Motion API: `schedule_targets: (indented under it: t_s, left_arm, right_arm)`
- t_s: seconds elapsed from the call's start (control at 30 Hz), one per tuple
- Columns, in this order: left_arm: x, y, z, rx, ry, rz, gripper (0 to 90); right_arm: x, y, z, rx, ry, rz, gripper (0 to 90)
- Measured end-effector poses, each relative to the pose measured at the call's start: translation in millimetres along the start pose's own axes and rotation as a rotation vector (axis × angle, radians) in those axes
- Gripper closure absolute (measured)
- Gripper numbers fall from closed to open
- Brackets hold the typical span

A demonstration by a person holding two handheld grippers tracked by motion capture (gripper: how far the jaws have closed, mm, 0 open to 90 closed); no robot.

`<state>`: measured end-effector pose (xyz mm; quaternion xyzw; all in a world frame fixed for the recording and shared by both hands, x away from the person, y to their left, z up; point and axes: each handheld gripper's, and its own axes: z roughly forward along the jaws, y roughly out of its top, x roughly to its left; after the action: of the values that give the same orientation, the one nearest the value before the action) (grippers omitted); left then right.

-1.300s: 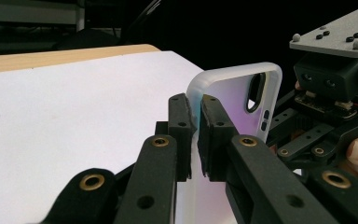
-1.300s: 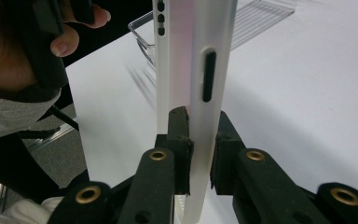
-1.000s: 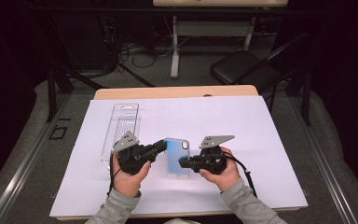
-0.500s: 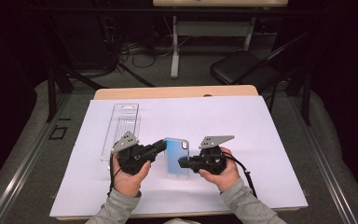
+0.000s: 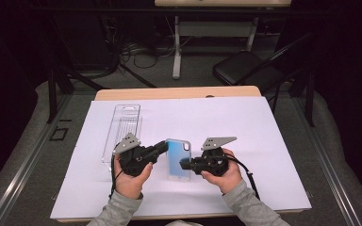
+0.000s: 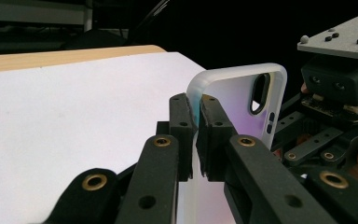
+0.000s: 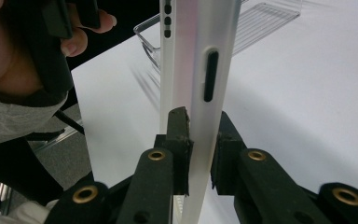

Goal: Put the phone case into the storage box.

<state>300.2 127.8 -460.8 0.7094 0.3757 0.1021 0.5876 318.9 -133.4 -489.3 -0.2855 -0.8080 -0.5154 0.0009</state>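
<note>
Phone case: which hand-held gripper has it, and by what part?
Both. The left hand-held gripper pinches the phone case on its left long edge wall; the right hand-held gripper clamps the opposite long edge, below the side-button slot.

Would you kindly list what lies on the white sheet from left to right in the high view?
Clear plastic tray → left gripper → phone case → right gripper.
</note>
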Motion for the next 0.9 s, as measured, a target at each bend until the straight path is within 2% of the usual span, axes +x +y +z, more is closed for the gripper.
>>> schedule_targets:
  t_s: [0.2, 0.5, 0.9]
  left_arm:
    - [-0.4, -0.6, 0.6, 0.007, 0.002, 0.001, 85.5]
    - [0.8, -0.9, 0.7, 0.004, 0.008, -0.001, 85.5]
    - [7.8, 0.0, -2.4, -0.007, 0.038, -0.01, 85.4]
  right_arm:
    - [-0.1, 0.3, -0.2, -0.005, 0.003, 0.002, 79.4]
    - [0.5, 0.4, 0.6, -0.012, 0.017, 0.004, 69.1]
    - [0.7, 1.0, 0.9, -0.021, 0.021, -0.003, 60.4]
